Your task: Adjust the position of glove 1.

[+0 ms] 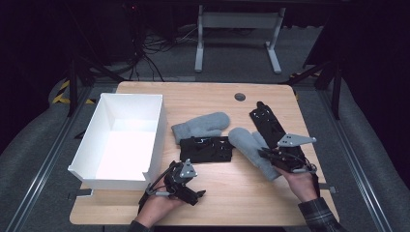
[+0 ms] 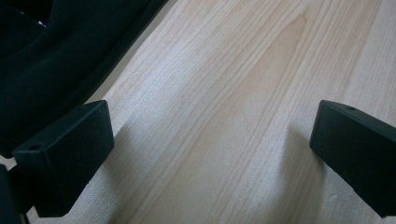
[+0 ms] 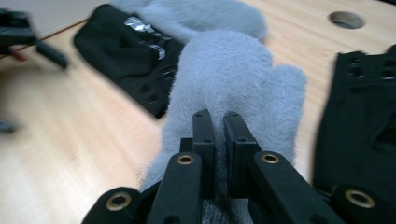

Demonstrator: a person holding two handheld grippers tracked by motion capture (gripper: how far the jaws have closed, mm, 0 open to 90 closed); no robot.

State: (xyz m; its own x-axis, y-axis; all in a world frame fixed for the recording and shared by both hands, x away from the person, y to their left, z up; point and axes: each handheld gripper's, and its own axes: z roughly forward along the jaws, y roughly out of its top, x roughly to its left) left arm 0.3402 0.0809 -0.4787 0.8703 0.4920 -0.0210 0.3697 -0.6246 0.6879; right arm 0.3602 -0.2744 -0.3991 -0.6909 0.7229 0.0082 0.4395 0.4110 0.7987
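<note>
Wooden bench point(image 1: 217, 193) amid dark surroundings: white box point(image 1: 121, 140) standing empty, both grey and both black gloves outside it. Right tool point(image 3: 216, 122) clamped on near grey mitten point(image 1: 251, 147) at bench's right. Left tool point(image 1: 191, 191) gaping wide, holding nothing. Packing seemingly barely begun.

I am holding my left gripper point(image 1: 193, 195) low by the near edge, with its jaws spread wide apart. I am holding my right gripper point(image 1: 265, 153) out in front of my right hand point(image 1: 302, 184), its jaws squeezing together.
</note>
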